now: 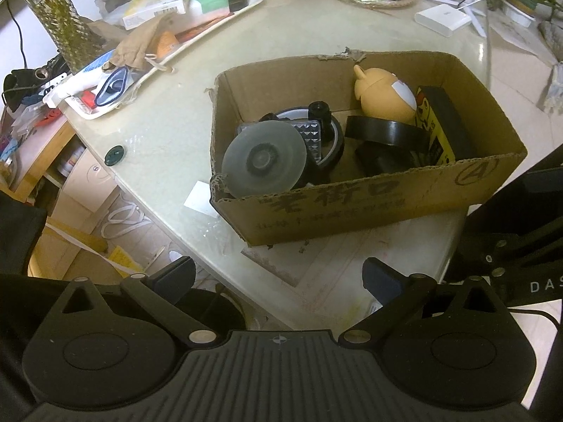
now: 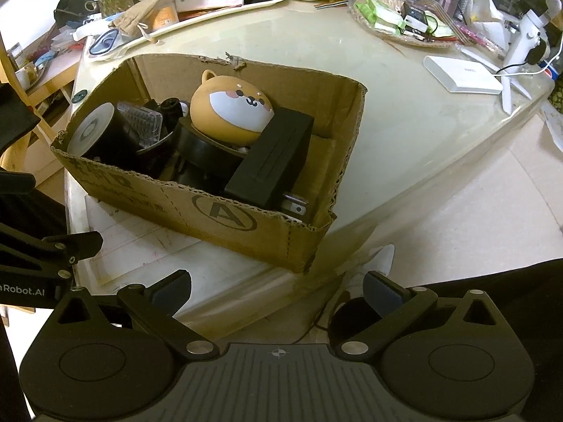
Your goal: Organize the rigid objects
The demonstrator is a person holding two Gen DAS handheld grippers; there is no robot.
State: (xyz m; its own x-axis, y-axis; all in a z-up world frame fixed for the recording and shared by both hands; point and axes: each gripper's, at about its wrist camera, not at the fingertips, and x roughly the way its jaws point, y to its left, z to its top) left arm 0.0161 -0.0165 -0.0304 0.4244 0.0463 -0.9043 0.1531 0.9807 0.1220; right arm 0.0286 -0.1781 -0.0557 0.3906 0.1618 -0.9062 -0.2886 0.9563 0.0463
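An open cardboard box (image 1: 352, 207) (image 2: 147, 190) sits on the pale table near its front edge. Inside lie an orange dog-shaped toy (image 1: 385, 93) (image 2: 230, 109), a black block (image 1: 448, 123) (image 2: 272, 161), black tape rolls (image 1: 385, 132), and a grey disc (image 1: 264, 160) (image 2: 89, 130). My left gripper (image 1: 278, 277) is open and empty, held in front of and below the box. My right gripper (image 2: 276, 286) is open and empty, near the box's front right corner. The right gripper's body shows at the left view's right edge (image 1: 510, 246).
A white tray (image 1: 197, 35) with boxes and a cloth bag lies at the back left. A wicker plate of packets (image 2: 397, 17) and a white device (image 2: 462, 74) are at the back right. A small dark round cap (image 1: 114, 154) lies left of the box. The floor shows beyond the table edge.
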